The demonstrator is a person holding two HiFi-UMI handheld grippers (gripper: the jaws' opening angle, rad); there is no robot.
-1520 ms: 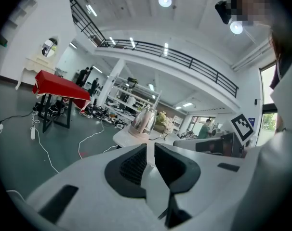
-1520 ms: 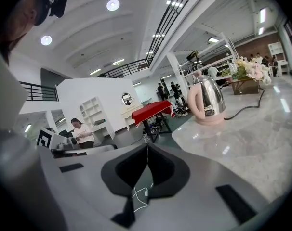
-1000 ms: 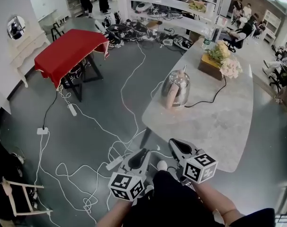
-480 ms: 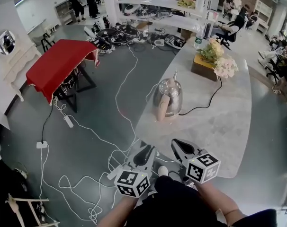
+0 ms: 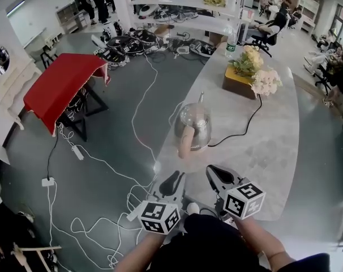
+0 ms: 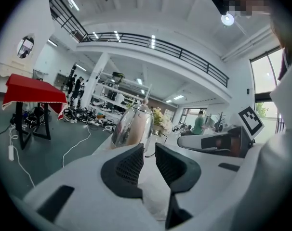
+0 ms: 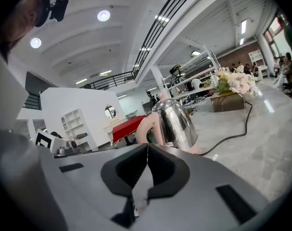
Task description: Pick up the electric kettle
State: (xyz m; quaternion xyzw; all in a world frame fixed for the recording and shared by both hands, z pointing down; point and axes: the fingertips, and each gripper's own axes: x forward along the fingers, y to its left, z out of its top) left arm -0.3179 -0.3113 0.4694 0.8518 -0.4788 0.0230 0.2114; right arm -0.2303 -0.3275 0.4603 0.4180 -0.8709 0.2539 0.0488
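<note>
Our left gripper and right gripper were closed and empty. A shiny steel electric kettle stood on the pale marble table, beside a grey floor.

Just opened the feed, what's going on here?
A person holds a tool in each hand at the near end of the table, both aimed at the kettle standing there. Neither touches it yet. The right tool is shut and empty. The left tool is all but shut, also empty. The pickup has not begun.
</note>
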